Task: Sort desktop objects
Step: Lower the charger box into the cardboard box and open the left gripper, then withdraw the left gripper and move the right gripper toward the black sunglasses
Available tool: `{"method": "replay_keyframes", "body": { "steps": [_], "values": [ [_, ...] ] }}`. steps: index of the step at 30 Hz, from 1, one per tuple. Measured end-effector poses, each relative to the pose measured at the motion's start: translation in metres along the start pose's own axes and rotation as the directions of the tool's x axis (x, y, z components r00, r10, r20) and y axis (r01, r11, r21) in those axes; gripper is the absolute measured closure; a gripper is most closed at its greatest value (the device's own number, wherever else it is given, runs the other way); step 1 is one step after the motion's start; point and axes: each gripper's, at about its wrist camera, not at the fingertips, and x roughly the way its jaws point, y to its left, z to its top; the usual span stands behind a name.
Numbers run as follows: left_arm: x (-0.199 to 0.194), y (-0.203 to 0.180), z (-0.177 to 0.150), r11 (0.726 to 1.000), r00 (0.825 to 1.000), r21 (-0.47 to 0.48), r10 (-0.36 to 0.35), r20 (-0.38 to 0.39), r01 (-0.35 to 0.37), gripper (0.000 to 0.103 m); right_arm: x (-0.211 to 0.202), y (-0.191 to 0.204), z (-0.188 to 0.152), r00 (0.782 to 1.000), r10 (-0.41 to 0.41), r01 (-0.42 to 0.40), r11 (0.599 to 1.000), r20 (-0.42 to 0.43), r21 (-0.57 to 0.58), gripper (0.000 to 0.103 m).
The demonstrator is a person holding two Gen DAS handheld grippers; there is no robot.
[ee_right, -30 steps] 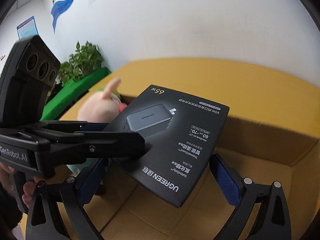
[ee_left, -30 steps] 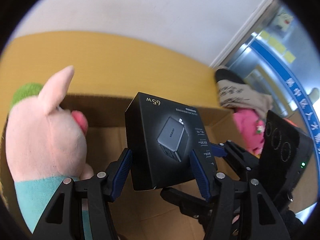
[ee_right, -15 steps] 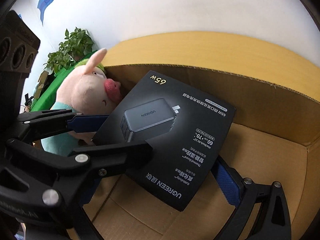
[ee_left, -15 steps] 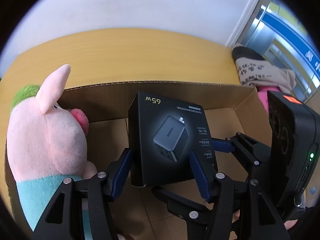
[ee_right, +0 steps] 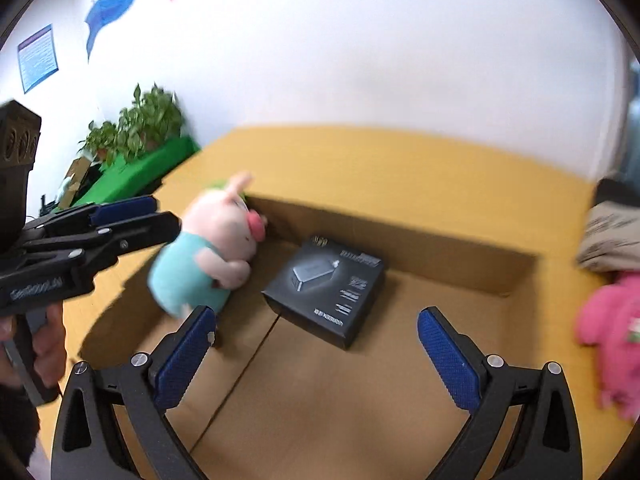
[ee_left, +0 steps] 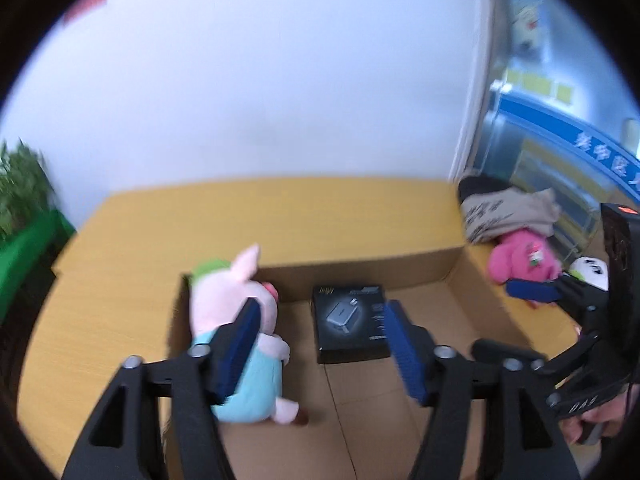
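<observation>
The black charger box point(ee_left: 349, 327) lies flat on the floor of the open cardboard box point(ee_left: 360, 268); it also shows in the right wrist view point(ee_right: 326, 289). A pink pig plush in a teal shirt point(ee_left: 236, 332) sits in the box's left corner and shows in the right wrist view too point(ee_right: 208, 256). My left gripper point(ee_left: 320, 344) is open and empty, raised above the box. My right gripper point(ee_right: 316, 350) is open and empty, also above the box. Each gripper shows in the other's view.
A pink plush point(ee_left: 522, 258) and a beige printed cloth point(ee_left: 504, 212) lie on the yellow table point(ee_left: 120, 248) to the right of the cardboard box. A white toy point(ee_left: 588, 272) is partly hidden behind my right gripper. Green plants point(ee_right: 136, 128) stand at the far left.
Both grippers let go of the charger box, opened and pulled back and up. The charger box now rests on the cardboard box floor beside the pig plush.
</observation>
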Motion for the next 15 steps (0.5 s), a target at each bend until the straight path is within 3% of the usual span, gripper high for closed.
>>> {"method": "replay_keyframes", "body": {
  "steps": [3,6,8,11,13,14,15],
  "values": [
    [-0.056,-0.023,-0.015,0.998,0.992,0.046,0.025,0.123,-0.031,0.022,-0.052,0.027,-0.014,0.993,-0.078,0.079,0.997,0.089,-0.006,0.0],
    [-0.095,-0.052,-0.041,0.991,0.974,0.066,0.099,0.203,-0.115,0.022,-0.084,0.046,-0.04,0.979,-0.165,0.162,0.986,0.116,0.032,0.0],
    [-0.109,-0.058,-0.059,0.994,0.974,0.057,0.078,0.213,-0.092,0.022,-0.1,0.056,-0.058,0.973,-0.192,0.188,0.981,0.13,0.04,0.0],
    [-0.116,-0.067,-0.083,0.999,0.991,0.039,-0.024,0.134,0.019,0.031,-0.122,0.068,-0.085,0.972,-0.167,0.166,0.986,0.165,0.023,0.001],
    [-0.117,-0.074,-0.092,0.999,0.995,0.033,-0.046,0.085,0.043,0.102,-0.131,0.076,-0.095,0.972,-0.147,0.148,0.989,0.185,0.006,0.013],
    [-0.114,-0.078,-0.097,1.0,0.998,0.019,-0.024,0.054,0.023,0.098,-0.134,0.077,-0.098,0.972,-0.149,0.149,0.989,0.18,0.017,0.041],
    [-0.113,-0.078,-0.102,1.0,0.999,-0.006,-0.015,0.036,0.015,0.099,-0.136,0.077,-0.1,0.975,-0.148,0.145,0.989,0.165,0.032,0.079]
  ]
}}
